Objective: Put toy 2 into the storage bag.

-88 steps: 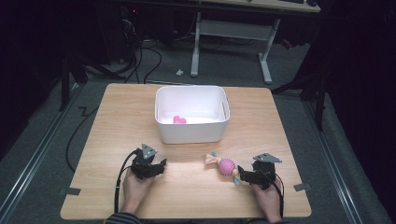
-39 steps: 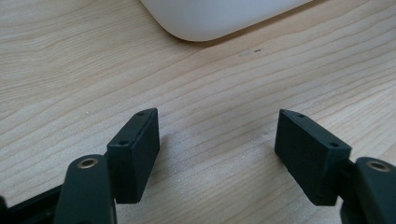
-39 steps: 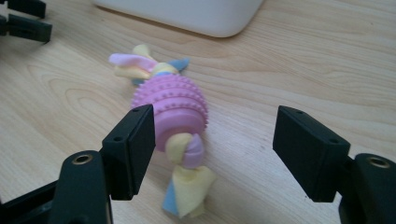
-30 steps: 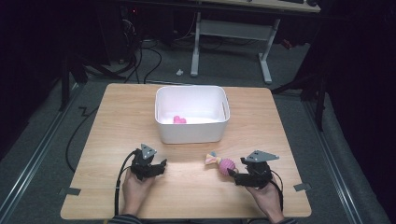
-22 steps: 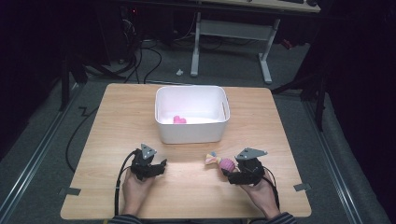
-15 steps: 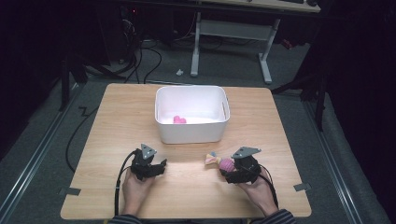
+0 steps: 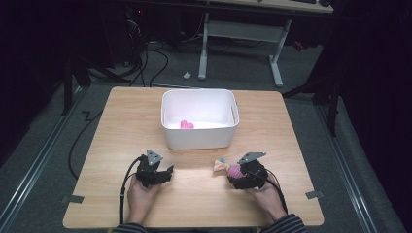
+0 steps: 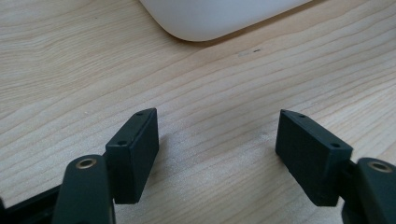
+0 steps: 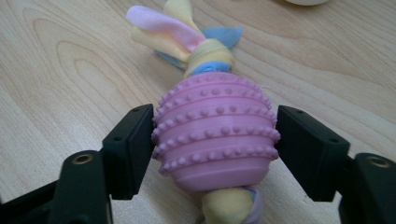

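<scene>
A pink knobbed ball toy (image 9: 215, 140) with pastel cloth tails (image 9: 187, 32) lies on the wooden table (image 7: 121, 126), right of centre near the front. My right gripper (image 9: 215, 142) is open, its jaws wide on either side of the ball (image 7: 235, 169) and close against it. The right gripper (image 7: 238, 174) rests low on the table in a hand. My left gripper (image 7: 165, 173) sits at the front left, open with nothing but bare wood between its jaws (image 8: 217, 140). A white bin (image 7: 199, 138) stands behind both grippers and holds a small pink object (image 7: 186, 124).
The bin's rounded corner (image 8: 210, 18) lies just ahead of the left gripper. Cables (image 7: 124, 189) trail from the grippers toward the front edge. Table legs and wires stand on the floor beyond the far edge.
My right gripper has moved left and forward onto the toy, so its jaws now flank the pink ball. The left gripper and the bin have stayed put.
</scene>
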